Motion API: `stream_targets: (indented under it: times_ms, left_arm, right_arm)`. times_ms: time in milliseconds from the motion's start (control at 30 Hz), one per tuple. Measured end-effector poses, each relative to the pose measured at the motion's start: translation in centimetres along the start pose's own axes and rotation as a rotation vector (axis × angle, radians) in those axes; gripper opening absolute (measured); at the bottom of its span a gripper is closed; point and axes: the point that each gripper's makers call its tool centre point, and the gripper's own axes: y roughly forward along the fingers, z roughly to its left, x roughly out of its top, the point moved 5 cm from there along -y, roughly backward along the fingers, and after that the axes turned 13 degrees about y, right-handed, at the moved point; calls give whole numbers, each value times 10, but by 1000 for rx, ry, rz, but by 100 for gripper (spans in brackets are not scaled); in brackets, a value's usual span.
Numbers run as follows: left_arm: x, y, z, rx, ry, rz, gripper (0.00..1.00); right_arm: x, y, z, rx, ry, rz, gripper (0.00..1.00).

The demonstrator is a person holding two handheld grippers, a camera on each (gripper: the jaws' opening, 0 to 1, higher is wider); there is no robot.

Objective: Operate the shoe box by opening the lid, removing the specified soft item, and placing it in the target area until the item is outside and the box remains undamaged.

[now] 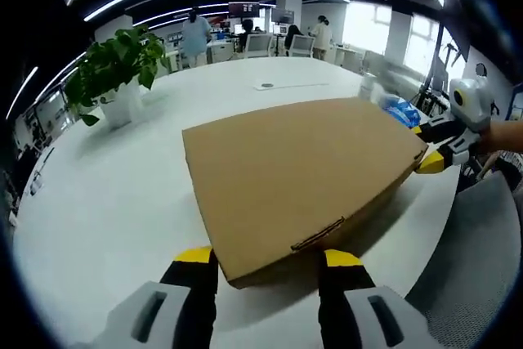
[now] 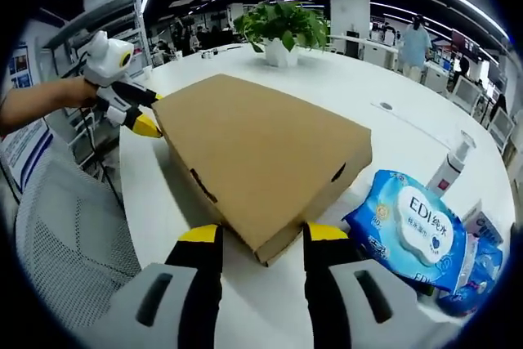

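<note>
1. Left gripper (image 1: 268, 263): fingers wide, straddling a corner of the closed box (image 1: 298, 173); plant (image 1: 114, 67) far beyond.
2. Right gripper (image 2: 253, 237): fingers wide at another corner; wipes (image 2: 413, 226) and bottle (image 2: 452, 163) just right.
3. White table (image 1: 106, 202); office behind.

The shoe box (image 1: 298, 173) is made of plain brown cardboard, matt and smooth, with raw cut edges seen at its tab slot; the table (image 1: 106, 194) is finished in a smooth white surface with a faint sheen; the left gripper (image 1: 268, 261) and right gripper (image 2: 253, 234) are built of matt black plastic with yellow tips and pale grey housings; the pack of wipes (image 2: 421, 230) is wrapped in glossy blue plastic film, creased and reflective; the chair (image 2: 69, 239) is covered in grey woven mesh cloth; the plant pot (image 1: 122, 108) is seen as smooth and white.
</note>
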Motion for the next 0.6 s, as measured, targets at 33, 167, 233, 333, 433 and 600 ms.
stream_targets:
  times_ms: [33, 167, 233, 333, 433, 600]
  left_arm:
    - [1, 1, 1, 1, 0, 0, 49]
    - [7, 7, 5, 3, -3, -2, 49]
    - [11, 11, 8, 3, -3, -2, 49]
    - [15, 16, 12, 3, -3, 0, 49]
    - [20, 21, 16, 2, -2, 0, 49]
    - [27, 28, 21, 3, -3, 0, 49]
  right_arm:
    - [2, 1, -2, 0, 0, 0, 36]
    - [8, 5, -9, 1, -1, 1, 36]
    - [10, 6, -12, 0, 0, 1, 36]
    - [15, 10, -18, 0, 0, 1, 36]
    - [20, 13, -24, -2, 1, 2, 36]
    - [27, 18, -32, -4, 1, 5, 36]
